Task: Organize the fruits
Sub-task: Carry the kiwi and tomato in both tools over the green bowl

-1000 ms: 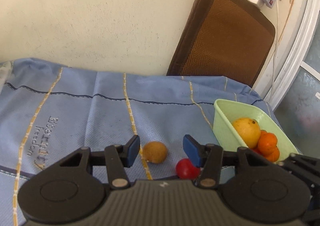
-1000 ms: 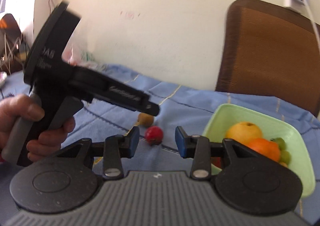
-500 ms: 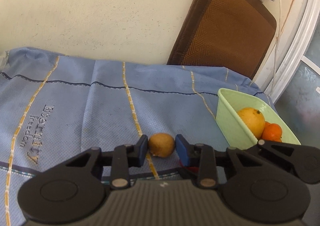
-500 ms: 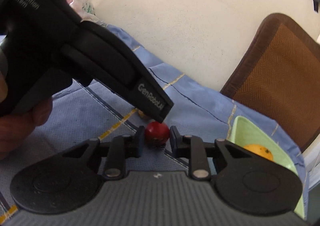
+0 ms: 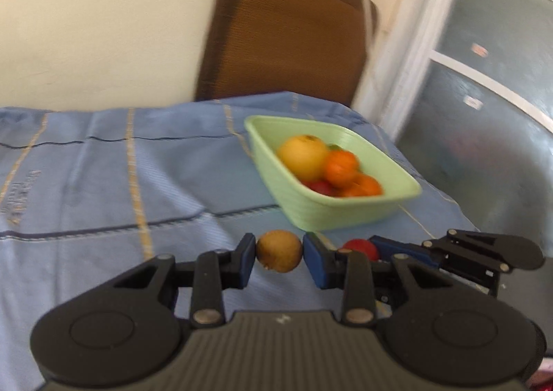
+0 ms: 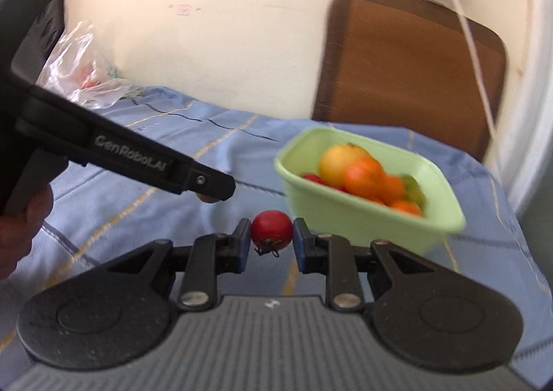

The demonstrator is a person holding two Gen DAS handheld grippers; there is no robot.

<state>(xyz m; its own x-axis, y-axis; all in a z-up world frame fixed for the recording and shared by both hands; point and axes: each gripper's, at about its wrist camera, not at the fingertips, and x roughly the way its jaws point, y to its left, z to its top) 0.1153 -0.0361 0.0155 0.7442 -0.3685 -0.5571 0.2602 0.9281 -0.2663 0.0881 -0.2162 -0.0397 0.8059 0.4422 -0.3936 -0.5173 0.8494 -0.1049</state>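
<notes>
Left wrist view: the left gripper [image 5: 279,254] is closed on a brown fruit [image 5: 278,251], its blue pads [image 5: 247,259] pressing the fruit from both sides above the blue cloth [image 5: 103,176]. Just to the right, the right gripper [image 5: 359,249] enters from the picture's right edge with a red fruit [image 5: 361,247] pinched between its blue pads. Right wrist view: the right gripper [image 6: 271,242] is clamped on the red fruit [image 6: 271,230], whose dark stem end faces the camera; the left gripper [image 6: 221,188] crosses from the left edge, held in a hand [image 6: 24,228], its tip hiding all but a sliver of the brown fruit. Beyond both grippers, a pale green basket [image 5: 345,211] stands on the cloth, to the right of centre. It holds a large yellow fruit [image 5: 302,156], several oranges [image 5: 340,166], red fruit [image 5: 319,186] low at its near wall and, in the right wrist view, green fruit [image 6: 413,188] on its right side. A clear plastic bag [image 6: 83,73] lies at the cloth's far left. Behind the table, a brown chair back [image 5: 287,31] leans against a cream wall [image 5: 103,28]; frosted window panes [image 5: 484,80] stand to the right. Both views are motion-blurred.
</notes>
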